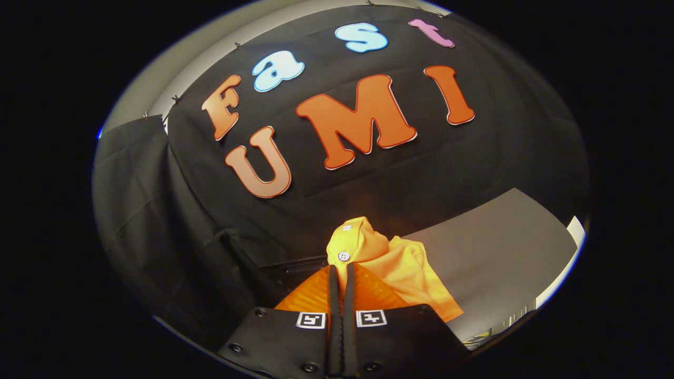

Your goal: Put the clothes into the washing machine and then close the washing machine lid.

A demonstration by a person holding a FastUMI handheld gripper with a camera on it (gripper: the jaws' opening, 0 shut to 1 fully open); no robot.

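Observation:
A yellow garment (392, 266) with a white button hangs bunched just ahead of my fingers, lifted off the grey table (500, 237). My gripper (341, 269) is shut on it: the two fingers stand pressed close together with a fold of the yellow cloth caught between them near the button. The rest of the cloth drapes down to the right of the fingers, over the table's near part.
The booth's black cloth wall (158, 221) rises close behind the garment and curves round on the left. The grey table stretches away to the right, with a pale edge (576, 231) at its far right end.

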